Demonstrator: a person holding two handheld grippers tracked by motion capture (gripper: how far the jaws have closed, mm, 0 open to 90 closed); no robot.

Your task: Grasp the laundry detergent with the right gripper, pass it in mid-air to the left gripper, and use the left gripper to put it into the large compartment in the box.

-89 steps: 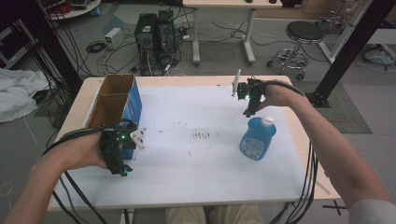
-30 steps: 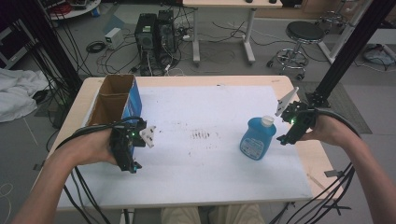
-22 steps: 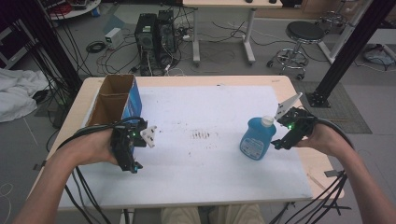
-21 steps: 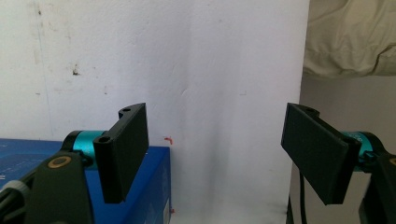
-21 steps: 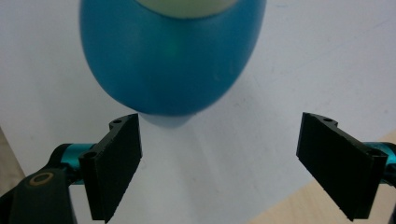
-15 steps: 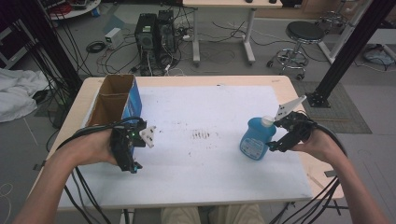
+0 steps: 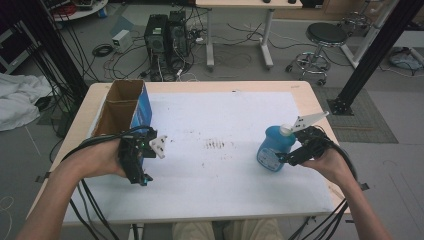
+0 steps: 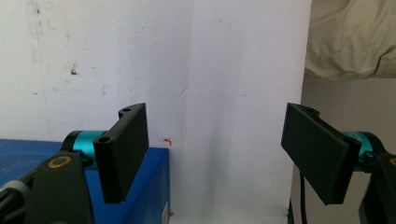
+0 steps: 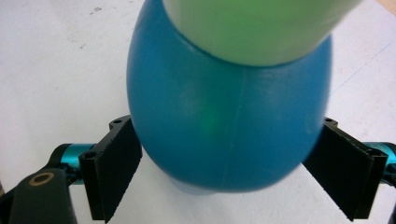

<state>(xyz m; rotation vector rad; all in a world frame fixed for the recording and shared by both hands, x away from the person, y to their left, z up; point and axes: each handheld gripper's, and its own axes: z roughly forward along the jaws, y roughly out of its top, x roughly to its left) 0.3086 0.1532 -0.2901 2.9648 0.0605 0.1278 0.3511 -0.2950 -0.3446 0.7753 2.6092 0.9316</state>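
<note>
A blue bottle (image 7: 270,150) with a pale cap (image 7: 286,130) stands upright at the right of the white table (image 7: 215,115). My right gripper (image 7: 281,158) reaches it from the right. In the right gripper view the bottle's body (image 9: 224,116) sits blurred between the wide jaws of the right gripper (image 9: 224,154), whose pads lie close along its sides; I see no squeeze. My left gripper (image 7: 139,172) rests at the table's left, beside the blue wall of an open cardboard box (image 7: 142,112). The left gripper (image 8: 215,126) is open with nothing between its jaws, and the blue box (image 8: 140,186) lies behind one jaw.
Dark smudges (image 7: 215,146) mark the table's middle. Cables trail from both grippers over the near edge. Beyond the table stand computer towers (image 7: 167,30), a stool (image 7: 325,37) and a black frame post (image 7: 372,55). A white cloth (image 7: 20,97) lies on the floor at left.
My right gripper has come down and leftward from beside the bottle, so its jaws now straddle the bottle's body. The left gripper and the box have not moved.
</note>
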